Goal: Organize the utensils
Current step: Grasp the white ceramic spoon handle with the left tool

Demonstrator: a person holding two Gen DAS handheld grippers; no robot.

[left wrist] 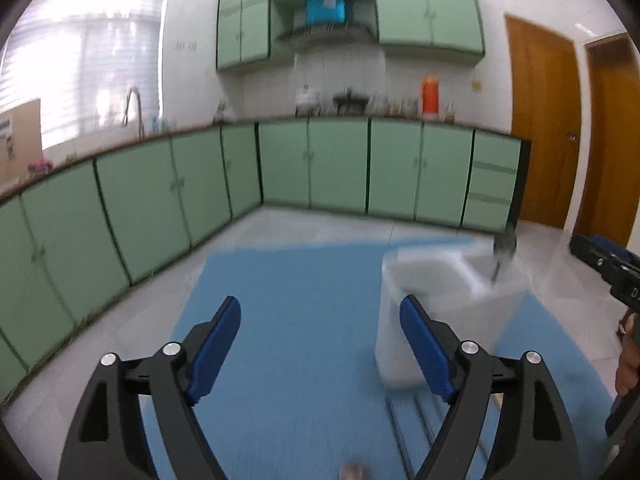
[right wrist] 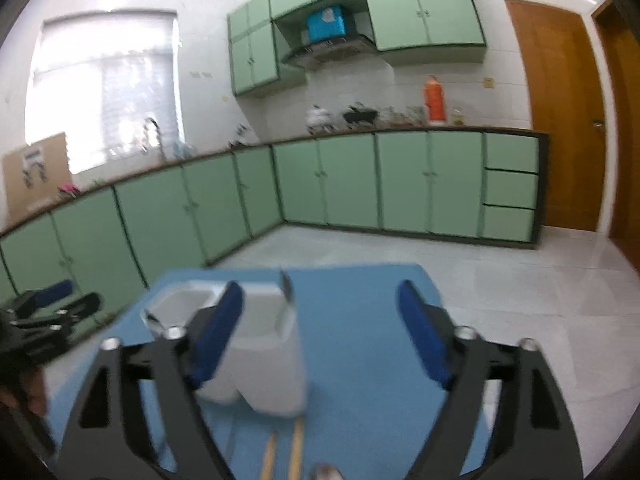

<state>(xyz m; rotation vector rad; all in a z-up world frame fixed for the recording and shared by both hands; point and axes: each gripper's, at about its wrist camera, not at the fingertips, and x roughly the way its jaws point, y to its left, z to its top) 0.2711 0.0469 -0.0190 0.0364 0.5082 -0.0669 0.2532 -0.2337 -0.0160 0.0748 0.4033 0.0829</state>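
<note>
- Kitchen with green cabinets along two walls under a dark counter, wall cupboards above, a bright window over a tap, and wooden doors on the right.
- Blue mat covers the work surface in the foreground; pale floor tiles lie beyond it.
- Left gripper hovers over the mat, its blue-padded fingers spread wide with nothing between them.
- Right gripper also hangs above the mat, fingers wide apart and holding nothing.
- White holder, a tall plastic container with compartments, stands on the mat, just beside the left gripper's right finger and partly behind the right gripper's left finger.
- Spoon stands upright in one compartment, bowl end up; motion blur hides finer detail.
- Chopsticks and thin metal utensils lie on the mat just in front of the holder.
</note>
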